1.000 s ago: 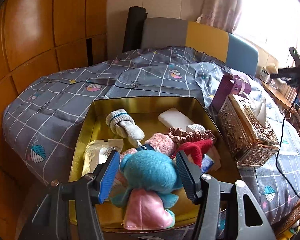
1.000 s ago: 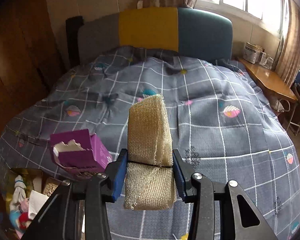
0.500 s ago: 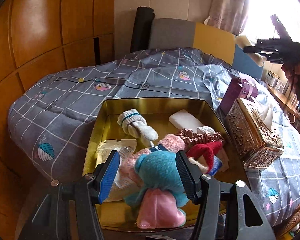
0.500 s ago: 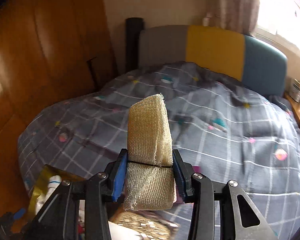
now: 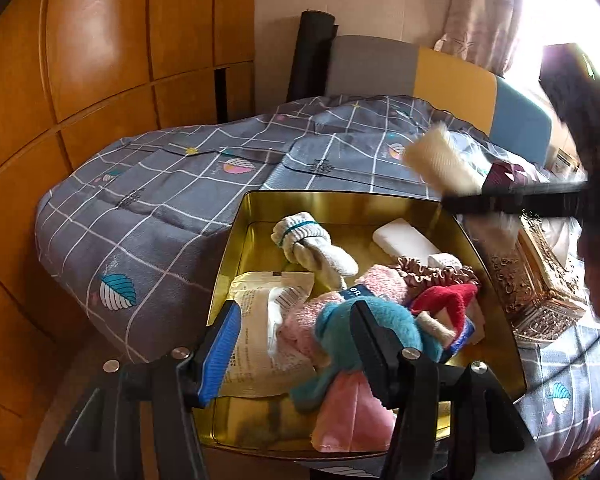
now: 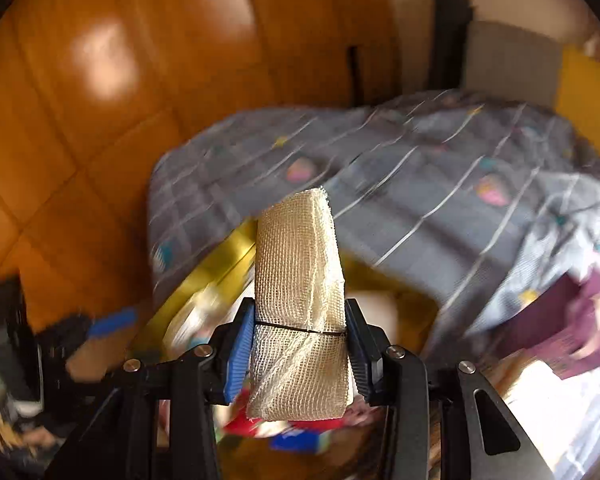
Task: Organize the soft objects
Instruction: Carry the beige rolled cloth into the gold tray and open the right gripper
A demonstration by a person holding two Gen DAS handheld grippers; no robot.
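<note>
A gold tin box [image 5: 236,248] sits on the bed and holds soft things: a rolled white sock [image 5: 312,246], a pink fuzzy sock [image 5: 380,286], a blue plush toy with a pink skirt [image 5: 364,330], a brown scrunchie [image 5: 432,274] and a red felt piece [image 5: 448,298]. My left gripper [image 5: 296,344] is open and empty just above the near side of the box. My right gripper [image 6: 300,354] is shut on a beige mesh bandage roll [image 6: 300,292]. The roll also shows in the left wrist view [image 5: 440,164], above the box's far right corner [image 6: 224,260].
An ornate gold tissue box [image 5: 536,280] stands right of the tin. A purple box [image 6: 568,328] lies on the grey checked quilt [image 5: 160,208]. Wooden wall panels [image 5: 100,60] rise at the left. A padded headboard [image 5: 440,72] is behind.
My right gripper has swung left and down with the bandage roll, from over the open bed to above the tin box. My left gripper has shifted left, off the blue plush.
</note>
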